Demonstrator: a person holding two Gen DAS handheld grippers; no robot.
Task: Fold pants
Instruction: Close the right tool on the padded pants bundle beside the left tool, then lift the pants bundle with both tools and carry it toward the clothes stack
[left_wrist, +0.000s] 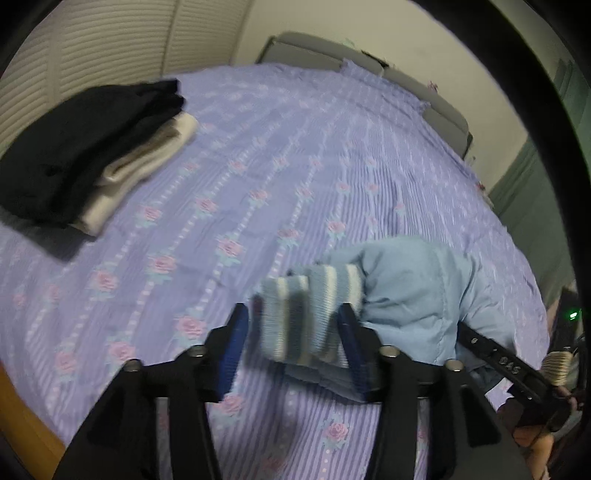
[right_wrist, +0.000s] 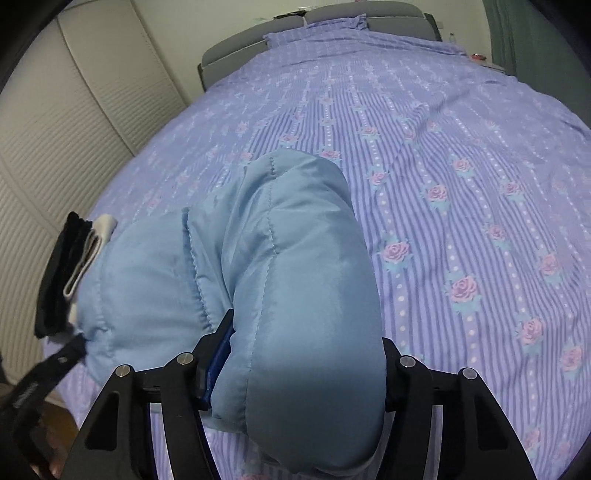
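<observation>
Light blue padded pants (left_wrist: 417, 291) lie bunched on the bed near its front edge. Their striped knit cuffs (left_wrist: 306, 314) hang between the blue pads of my left gripper (left_wrist: 295, 332), whose jaws stand apart around the cuffs. In the right wrist view the pants (right_wrist: 295, 266) fill the centre, and my right gripper (right_wrist: 299, 369) is shut on a thick padded fold of them. The right gripper's arm (left_wrist: 495, 354) shows at the right of the left wrist view.
The bed has a purple striped cover with pink roses (right_wrist: 461, 166). A stack of folded black and cream clothes (left_wrist: 85, 155) lies at the left edge; it also shows in the right wrist view (right_wrist: 70, 273). A grey headboard (right_wrist: 354, 18) is at the far end. Louvred closet doors (left_wrist: 92, 48) stand on the left.
</observation>
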